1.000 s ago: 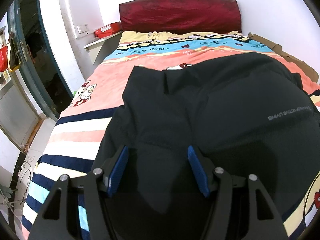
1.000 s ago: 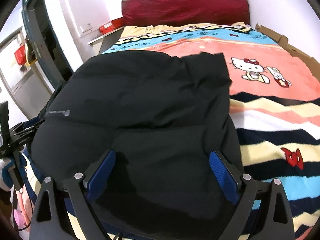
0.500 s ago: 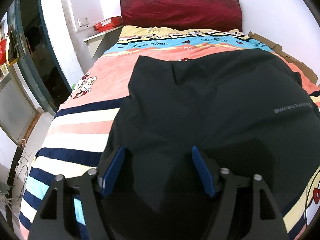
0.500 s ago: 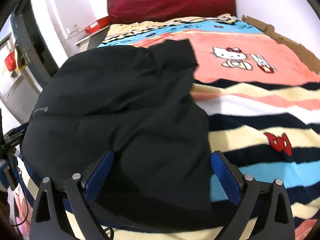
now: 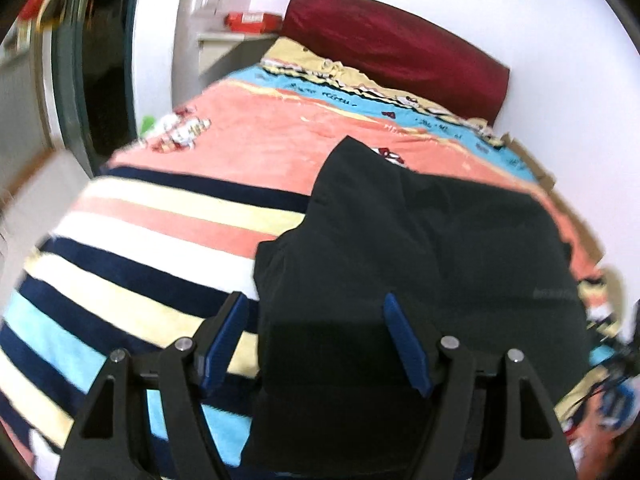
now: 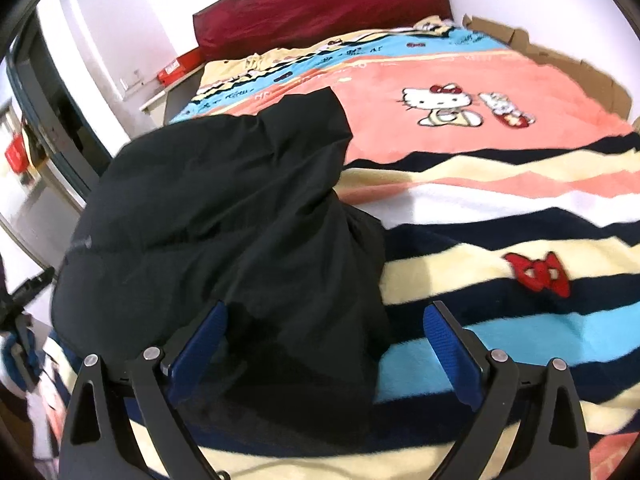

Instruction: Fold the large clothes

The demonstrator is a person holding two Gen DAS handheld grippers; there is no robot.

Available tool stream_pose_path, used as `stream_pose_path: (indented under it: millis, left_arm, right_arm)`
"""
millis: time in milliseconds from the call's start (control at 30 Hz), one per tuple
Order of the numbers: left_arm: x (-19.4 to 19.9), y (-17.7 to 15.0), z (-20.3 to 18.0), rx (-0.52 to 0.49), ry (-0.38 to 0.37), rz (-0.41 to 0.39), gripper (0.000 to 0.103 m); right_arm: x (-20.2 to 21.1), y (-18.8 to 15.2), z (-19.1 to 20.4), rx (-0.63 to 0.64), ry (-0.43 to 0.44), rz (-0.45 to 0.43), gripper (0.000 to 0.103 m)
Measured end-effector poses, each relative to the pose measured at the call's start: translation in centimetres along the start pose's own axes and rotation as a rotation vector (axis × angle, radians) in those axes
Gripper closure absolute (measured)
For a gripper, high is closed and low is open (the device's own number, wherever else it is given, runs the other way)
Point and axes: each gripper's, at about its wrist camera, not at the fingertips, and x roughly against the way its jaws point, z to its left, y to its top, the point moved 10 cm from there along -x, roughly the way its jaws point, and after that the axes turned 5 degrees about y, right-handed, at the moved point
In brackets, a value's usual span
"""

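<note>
Across the middle of both frames lies the black garment (image 5: 420, 260), bunched on the striped blanket (image 5: 160, 248) with its near edges between my spread fingers; my left gripper (image 5: 316, 340) has just been opening and pinches nothing, and my right gripper (image 6: 328, 340) stands wide too. I judge 1 rough fold made, with smoothing and more folds left. At top sit a dark red headboard (image 6: 320, 4), white walls, and a doorway at upper left.

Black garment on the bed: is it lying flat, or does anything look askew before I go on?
Not flat. The black garment is bunched, with deep wrinkles and a flap sticking out askew toward the headboard. It lies across the striped blanket. Both the left gripper and the right gripper are open.
</note>
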Motion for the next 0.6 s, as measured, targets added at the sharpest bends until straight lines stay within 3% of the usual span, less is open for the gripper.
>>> stream_pose_path:
  millis: [167,233,367,500,600]
  left_arm:
    - [-3.2,0.7,-1.1,0.064,-0.21,0.126,0.034]
    - [-5.1,0.3,-0.6,0.044,-0.157,0.166,0.034]
    - [-7.6,-0.8,0.5,0.055,-0.127,0.207,0.013]
    - [-9.2,-2.0,1.0,0.072,-0.149,0.233,0.001]
    - [-10.8,-3.1,0.8,0.137,-0.24,0.31,0.0]
  right_arm:
    - [-3.3,0.6,0.3,-0.092,0.119,0.095,0.001]
    - [-5.1,0.3,-0.3,-0.135,0.148,0.142,0.001]
    - [-7.2,-0.6,-1.0,-0.21,0.234,0.208,0.001]
    - [-8.7,-1.4,-0.7,-0.217,0.312,0.27,0.001]
    - [-10.0,-2.1,-0.5,-0.242,0.377,0.322,0.001]
